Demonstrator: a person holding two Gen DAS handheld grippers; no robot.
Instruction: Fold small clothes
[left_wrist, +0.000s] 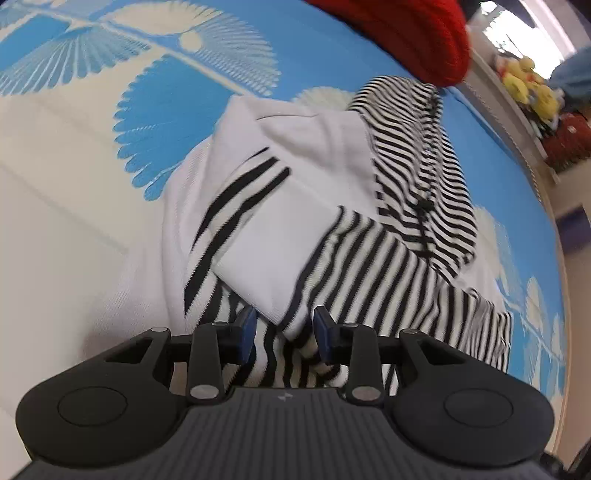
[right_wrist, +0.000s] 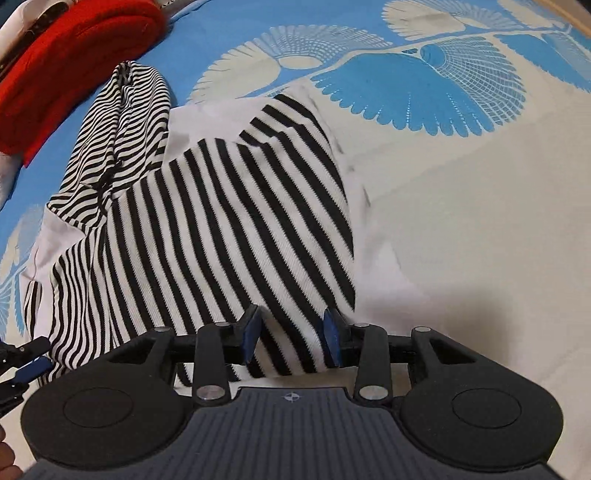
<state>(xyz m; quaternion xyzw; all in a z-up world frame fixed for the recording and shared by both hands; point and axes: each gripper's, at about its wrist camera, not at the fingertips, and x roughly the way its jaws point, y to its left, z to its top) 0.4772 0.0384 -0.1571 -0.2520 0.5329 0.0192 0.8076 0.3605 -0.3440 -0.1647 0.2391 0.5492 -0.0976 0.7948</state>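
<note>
A small black-and-white striped top (left_wrist: 369, 266) lies crumpled on the bed. Its fine-striped hood (left_wrist: 417, 155) with a dark drawstring is at the far end, and a white sleeve (left_wrist: 273, 236) with three black bands is folded across it. My left gripper (left_wrist: 286, 332) points down at the near edge, jaws apart, with the sleeve's cuff and striped cloth between the blue pads (left_wrist: 248, 332), which do not press on it. My right gripper (right_wrist: 291, 334) hovers open over the broad-striped body (right_wrist: 229, 229), cloth lying between its pads. The left gripper's fingers (right_wrist: 35, 363) show at the right view's left edge.
The bed sheet (right_wrist: 461, 221) is cream with blue fan shapes. A red knitted garment (right_wrist: 74, 55) lies just beyond the hood, also seen as the red knit (left_wrist: 406, 40). Yellow soft toys (left_wrist: 524, 85) sit on a shelf past the bed's right edge.
</note>
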